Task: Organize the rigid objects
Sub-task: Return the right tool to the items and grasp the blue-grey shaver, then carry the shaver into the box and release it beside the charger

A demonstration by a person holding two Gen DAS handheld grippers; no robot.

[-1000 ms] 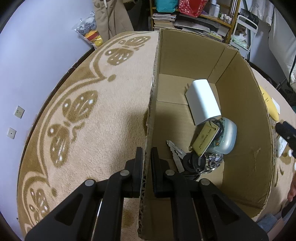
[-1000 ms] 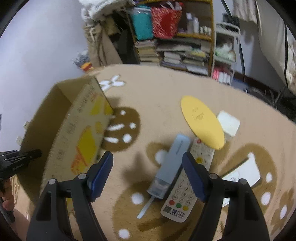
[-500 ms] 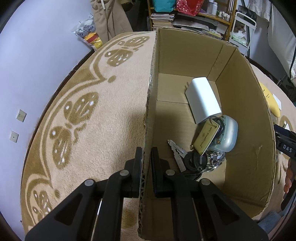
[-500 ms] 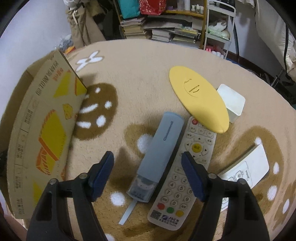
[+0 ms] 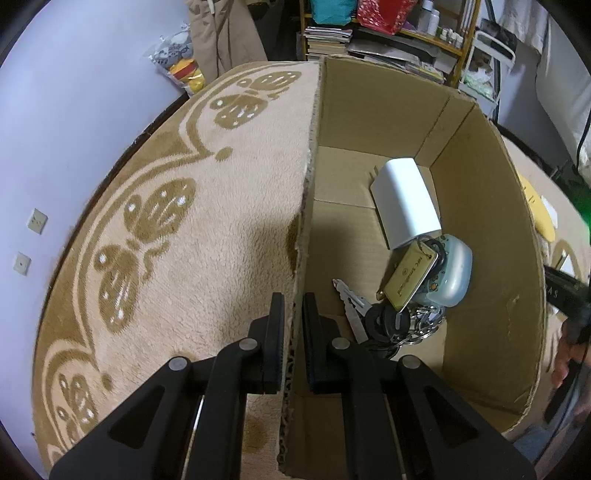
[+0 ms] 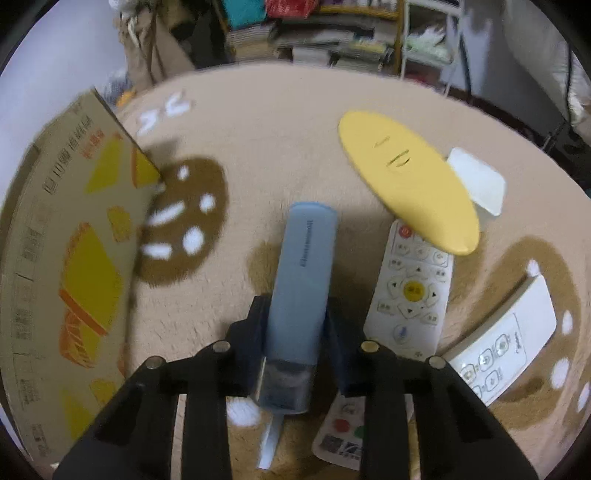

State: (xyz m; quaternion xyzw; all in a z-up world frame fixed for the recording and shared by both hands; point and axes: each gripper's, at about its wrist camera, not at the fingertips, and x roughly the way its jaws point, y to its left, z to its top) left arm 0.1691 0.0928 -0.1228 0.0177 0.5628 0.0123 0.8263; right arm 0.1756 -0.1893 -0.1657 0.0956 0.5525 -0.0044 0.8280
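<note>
Setting: a lived-in room of a home. Floor covered by a plush beige carpet (image 5: 192, 258) with brown butterfly motifs. Crowded yellow shelf unit (image 5: 391, 33) along the far wall, holding stacked books, bottles and fabric bags. Bag of soft toys (image 5: 177, 62) against the pale wall; wall sockets (image 5: 37, 221) low down.

Indoor light, moderate, warm cast. Left wrist view sharp; soft shadow on the rug (image 5: 207, 236) beside the cardboard box (image 5: 487, 236), box interior dim near the tongs. Right wrist view motion-blurred, worst at the far shelves (image 6: 332, 33) and left edge. Heavy fisheye bending, black vignette in all corners.
</note>
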